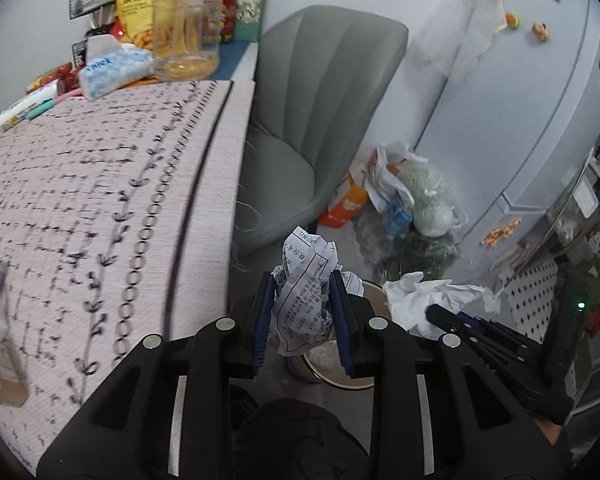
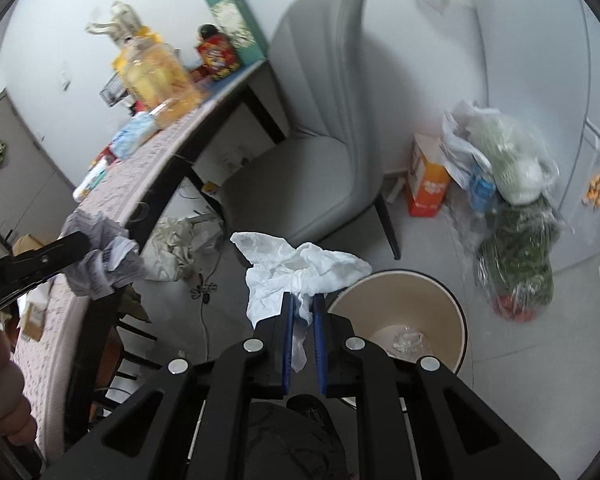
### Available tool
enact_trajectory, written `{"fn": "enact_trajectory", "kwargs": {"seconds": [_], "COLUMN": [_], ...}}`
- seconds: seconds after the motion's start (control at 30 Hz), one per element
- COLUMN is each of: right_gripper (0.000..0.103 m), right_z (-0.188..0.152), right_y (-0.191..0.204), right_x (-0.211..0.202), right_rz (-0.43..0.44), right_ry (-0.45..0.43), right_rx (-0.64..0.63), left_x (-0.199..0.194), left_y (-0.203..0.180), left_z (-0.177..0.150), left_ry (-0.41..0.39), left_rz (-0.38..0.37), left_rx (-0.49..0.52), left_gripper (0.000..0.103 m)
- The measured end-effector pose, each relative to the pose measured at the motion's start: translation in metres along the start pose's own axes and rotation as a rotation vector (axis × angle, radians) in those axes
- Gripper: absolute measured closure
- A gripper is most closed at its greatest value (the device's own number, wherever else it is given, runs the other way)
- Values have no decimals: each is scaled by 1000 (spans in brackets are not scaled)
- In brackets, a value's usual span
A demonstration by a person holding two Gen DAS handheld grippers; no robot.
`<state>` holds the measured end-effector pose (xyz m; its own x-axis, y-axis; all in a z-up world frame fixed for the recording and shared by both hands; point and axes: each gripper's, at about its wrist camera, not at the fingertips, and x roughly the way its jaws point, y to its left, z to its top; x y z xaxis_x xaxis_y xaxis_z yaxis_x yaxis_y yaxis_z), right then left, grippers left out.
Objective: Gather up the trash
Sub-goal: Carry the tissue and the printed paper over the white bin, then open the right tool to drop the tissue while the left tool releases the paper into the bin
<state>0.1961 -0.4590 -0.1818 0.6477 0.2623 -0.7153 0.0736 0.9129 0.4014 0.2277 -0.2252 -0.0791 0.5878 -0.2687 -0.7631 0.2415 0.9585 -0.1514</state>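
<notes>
A crumpled ball of printed paper (image 1: 306, 280) sits between the blue pads of my left gripper (image 1: 302, 284), which is shut on it just off the table's edge. My right gripper (image 2: 304, 298) is shut on a crumpled white tissue (image 2: 300, 264), which fans out above the fingertips. A round beige trash bin (image 2: 420, 304) stands on the floor below and slightly right of the right gripper, with clear wrapping at its bottom. In the left wrist view the bin's rim (image 1: 374, 296) shows behind the paper, and the tissue (image 1: 420, 300) hangs to the right. The left gripper (image 2: 84, 240) with its paper (image 2: 104, 256) appears at the left.
The table with a patterned pink cloth (image 1: 100, 180) lies on the left, with a tissue pack (image 1: 112, 68), a jar (image 1: 188, 28) and snacks at its far end. A grey chair (image 2: 320, 140) stands behind the bin. Bags of vegetables (image 2: 512, 208) and an orange box (image 2: 426, 184) sit by the fridge (image 1: 540, 100).
</notes>
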Motion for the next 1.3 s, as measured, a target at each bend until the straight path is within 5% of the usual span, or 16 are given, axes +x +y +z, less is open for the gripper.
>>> {"fn": "enact_trajectory", "kwargs": {"seconds": [0.07,0.2,0.67,1.1,1.23,1.3], "right_gripper": [86,43,35,35,33,22], "right_z": [-2,-7,-13,-16,-15,-13], "right_y": [-10,-29,-83,-108,-101,-95], "right_x": [9,18,-30,-61,-67,-68], "right_rz": [-4,2,-55,-151,-149,-148], "right_ry": [14,19,-36,-70,-81,-84], "right_rx": [20,60,149,223,228,222], "left_x": [8,25,75,98,82,71], "left_y": [-5,-16,-73,-108,-99,-89], "left_z": [1,2,-8,-3,2,6], "left_ry": [18,54,169,178,151,124], "left_rz": [0,-3,-89,-224,-209,-193], "left_rx": [7,20,87,136,143,126], "left_gripper": [75,75,74,17,11,6]}}
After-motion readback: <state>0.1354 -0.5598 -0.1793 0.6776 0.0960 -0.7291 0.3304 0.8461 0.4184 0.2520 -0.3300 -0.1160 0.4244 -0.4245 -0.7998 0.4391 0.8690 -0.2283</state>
